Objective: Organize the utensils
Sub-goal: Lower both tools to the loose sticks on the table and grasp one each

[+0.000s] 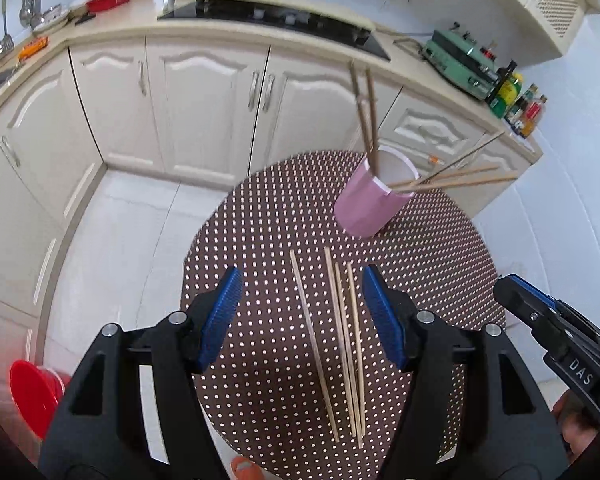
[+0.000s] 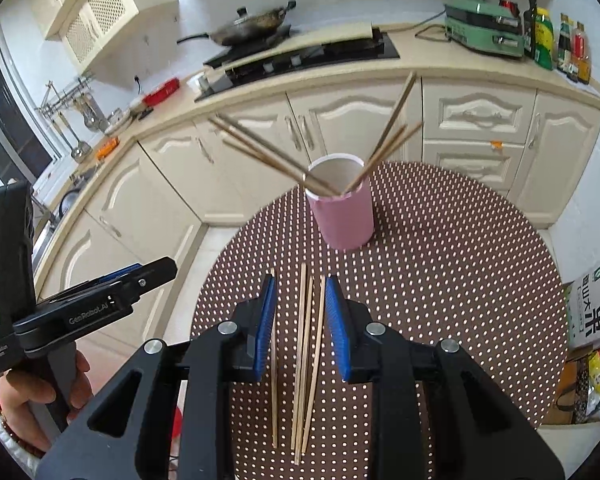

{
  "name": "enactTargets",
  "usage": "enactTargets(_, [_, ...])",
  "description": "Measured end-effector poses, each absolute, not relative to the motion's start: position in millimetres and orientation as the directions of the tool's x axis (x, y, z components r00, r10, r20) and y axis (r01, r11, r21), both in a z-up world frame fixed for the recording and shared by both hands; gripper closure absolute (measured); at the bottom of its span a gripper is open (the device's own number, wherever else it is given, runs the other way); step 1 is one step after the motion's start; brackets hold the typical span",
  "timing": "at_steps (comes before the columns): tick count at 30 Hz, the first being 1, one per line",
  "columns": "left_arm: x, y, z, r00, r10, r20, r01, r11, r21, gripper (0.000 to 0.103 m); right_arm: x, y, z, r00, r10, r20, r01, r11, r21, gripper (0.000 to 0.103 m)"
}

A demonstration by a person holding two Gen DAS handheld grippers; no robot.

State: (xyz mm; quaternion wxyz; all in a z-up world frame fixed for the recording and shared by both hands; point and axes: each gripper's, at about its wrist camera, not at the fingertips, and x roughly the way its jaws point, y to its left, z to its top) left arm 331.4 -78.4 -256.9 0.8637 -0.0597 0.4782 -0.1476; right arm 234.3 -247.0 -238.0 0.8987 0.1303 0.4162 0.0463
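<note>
Several loose wooden chopsticks lie side by side on the round table, which has a brown polka-dot cloth. Behind them stands a pink cup holding several darker chopsticks that lean out to both sides. My left gripper hovers open and wide over the loose sticks. My right gripper hangs above the same sticks with a narrow gap between its blue pads, pressing on nothing. Each gripper shows at the edge of the other's view.
Cream cabinets and a counter with a black hob, a pan and a green appliance run behind the table. A red basin sits on the floor at the left. Bags stand to the table's right.
</note>
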Motion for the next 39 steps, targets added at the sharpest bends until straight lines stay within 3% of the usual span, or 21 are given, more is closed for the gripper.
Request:
enactTargets(21, [400, -122, -378, 0.260, -0.196, -0.945, 0.156, 0.975, -0.159, 0.041, 294, -267, -324, 0.411, 0.310, -0.857, 0.058, 0.930, 0.364, 0.079])
enactTargets(24, [407, -128, -390, 0.233, -0.183, -0.955, 0.166, 0.975, -0.146, 0.049, 303, -267, -332, 0.376, 0.330, -0.866, 0.062, 0.923, 0.379, 0.079])
enactTargets(26, [411, -133, -398, 0.210, -0.166, -0.963, 0.169, 0.977, -0.131, 0.060, 310, -265, -338, 0.347, 0.336, -0.875, 0.053, 0.925, 0.377, 0.079])
enactTargets(33, [419, -142, -413, 0.192, -0.138, -0.972, 0.170, 0.980, -0.105, 0.065, 329, -254, -357, 0.261, 0.349, -0.900, 0.027, 0.929, 0.368, 0.079])
enactTargets(39, [418, -147, -415, 0.216, -0.085, -0.973, 0.197, 0.980, -0.041, 0.081, 342, -244, -367, 0.207, 0.329, -0.921, 0.005, 0.941, 0.338, 0.079])
